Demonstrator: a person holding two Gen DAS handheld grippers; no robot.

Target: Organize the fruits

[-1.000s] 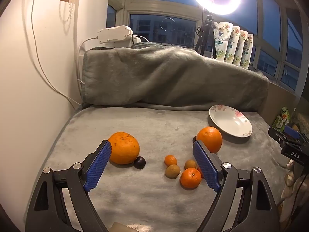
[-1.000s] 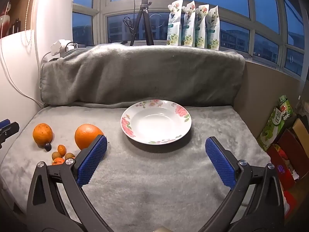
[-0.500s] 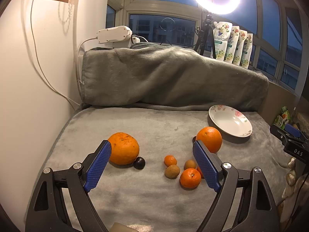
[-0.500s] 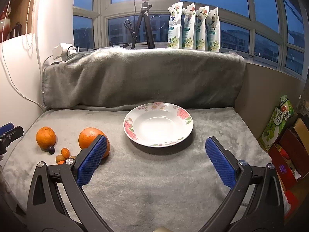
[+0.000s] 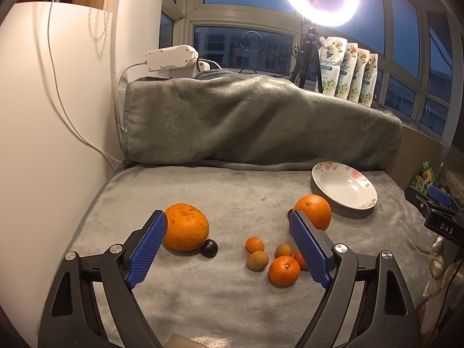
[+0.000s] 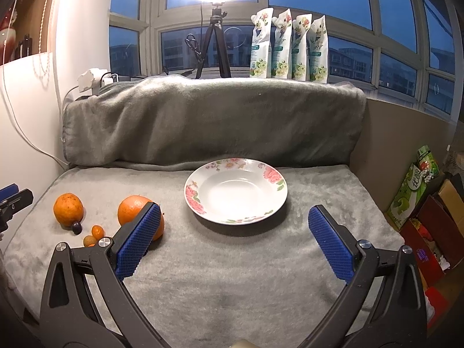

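Bare blanket [image 6: 232,275] lies open before the plate [image 6: 278,185]; small fruits [image 5: 269,253] crowd between two oranges [image 5: 185,227].

Rough orange [image 5: 185,226]: large, dimpled skin, sitting at 9 o'clock of the fruit group.
Dark plum [image 5: 209,248]: small, lying touching the rough orange at its 4 o'clock.
Smooth orange [image 5: 314,210]: round, resting at 2 o'clock of the group, just beside the plate.
Small fruits: two tangerines [image 5: 284,269] and two brownish round ones [image 5: 257,259] clustering at 5 o'clock.
Plate [image 6: 272,177]: white, floral rim, sitting upright and empty, at 3 o'clock of the fruits.
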